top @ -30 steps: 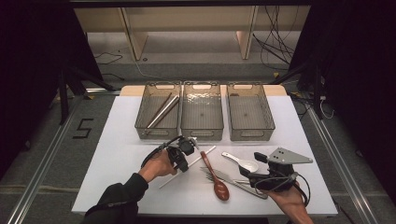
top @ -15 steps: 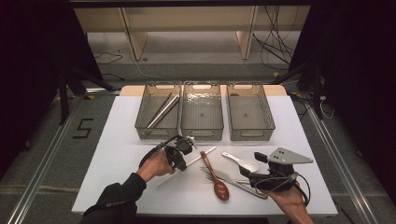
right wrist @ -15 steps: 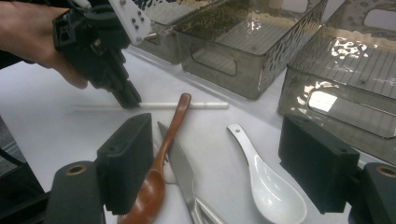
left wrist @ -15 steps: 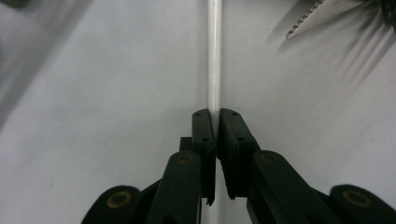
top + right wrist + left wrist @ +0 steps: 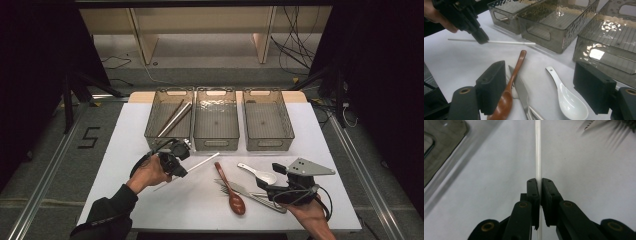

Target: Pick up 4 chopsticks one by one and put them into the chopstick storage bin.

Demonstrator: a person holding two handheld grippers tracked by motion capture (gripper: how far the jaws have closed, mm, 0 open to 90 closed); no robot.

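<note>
My left gripper is shut on a thin white chopstick near its middle, left of the table's centre and in front of the left bin. In the left gripper view the chopstick runs straight up from between the closed jaws. The right gripper view shows the same stick, held level just above the white table. My right gripper stands open at the front right with nothing between its jaws. It points at a wooden spoon, a knife and a white ceramic spoon.
Three clear grey bins stand in a row at the back. The left bin holds chopsticks. The middle bin and the right bin look bare. A fork lies by the knife near the wooden spoon.
My left gripper has drifted slightly to the left with the white chopstick in it. The right gripper has stayed in place.
</note>
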